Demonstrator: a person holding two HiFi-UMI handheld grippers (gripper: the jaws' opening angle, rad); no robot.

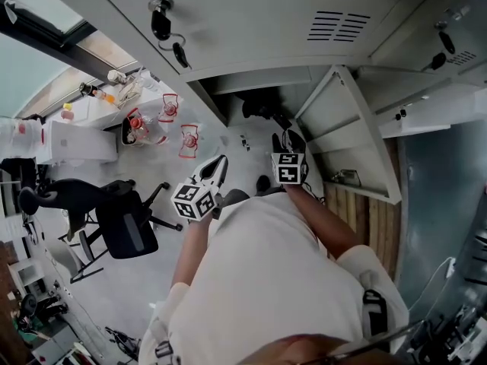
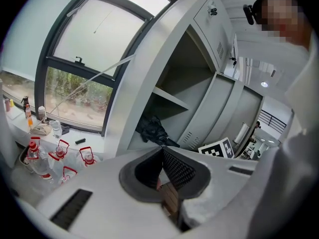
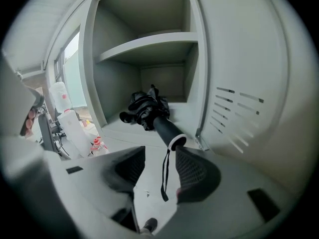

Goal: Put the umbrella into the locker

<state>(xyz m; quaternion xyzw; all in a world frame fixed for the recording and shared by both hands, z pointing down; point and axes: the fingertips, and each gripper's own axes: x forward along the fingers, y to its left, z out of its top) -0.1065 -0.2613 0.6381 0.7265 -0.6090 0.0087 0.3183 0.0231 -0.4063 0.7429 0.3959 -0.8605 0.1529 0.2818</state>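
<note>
Black umbrella (image 3: 148, 109) in locker (image 3: 149, 43); right gripper (image 3: 162, 156) nose-down, fingers (image 3: 194, 171) apart, empty; left gripper's (image 2: 162, 150) together.

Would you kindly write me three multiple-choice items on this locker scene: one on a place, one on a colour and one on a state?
1. Where does the umbrella lie?
A. in the locker, below its shelf
B. on top of that shelf
C. on the floor

2. What colour is the umbrella?
A. red
B. yellow
C. black

3. How do the right gripper fingers stand?
A. clamped on the handle
B. apart
C. pressed together

Answers:
1 A, it rests under the shelf, inside the locker.
2 C, both cloth and handle are black.
3 B, a gap shows between them, with only the strap hanging in it.
</note>
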